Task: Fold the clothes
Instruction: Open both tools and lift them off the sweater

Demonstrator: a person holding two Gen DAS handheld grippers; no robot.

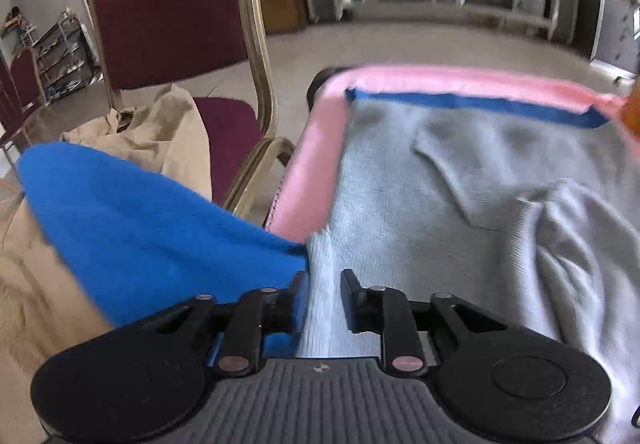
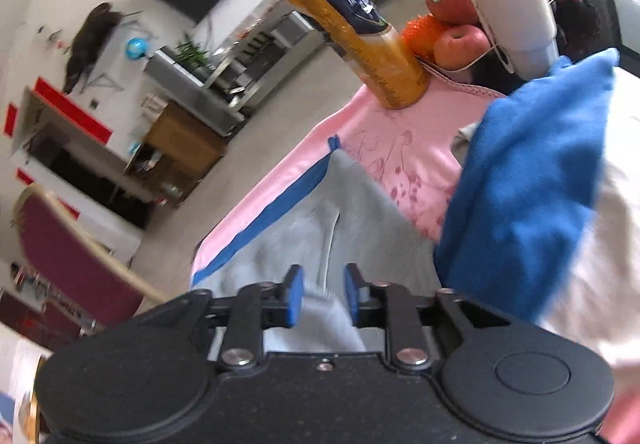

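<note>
Left claw (image 1: 324,300) parted, grey garment (image 1: 460,180) running between the pads, not pinched. Right claw (image 2: 322,294) likewise apart, straddling a grey fold. Spread flat over the pink-clothed surface (image 1: 308,164); blue cloth (image 1: 152,228) beside; juice bottle (image 2: 360,32), fruit, cup beyond.

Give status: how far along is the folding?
Done: nothing folded; grey garment lies spread, wrinkled, on the pink cover. In hand: its fabric runs through the jaws of left gripper and right gripper, grip unclear. Left: every fold, plus the blue cloth and the beige garment on the chair.
</note>
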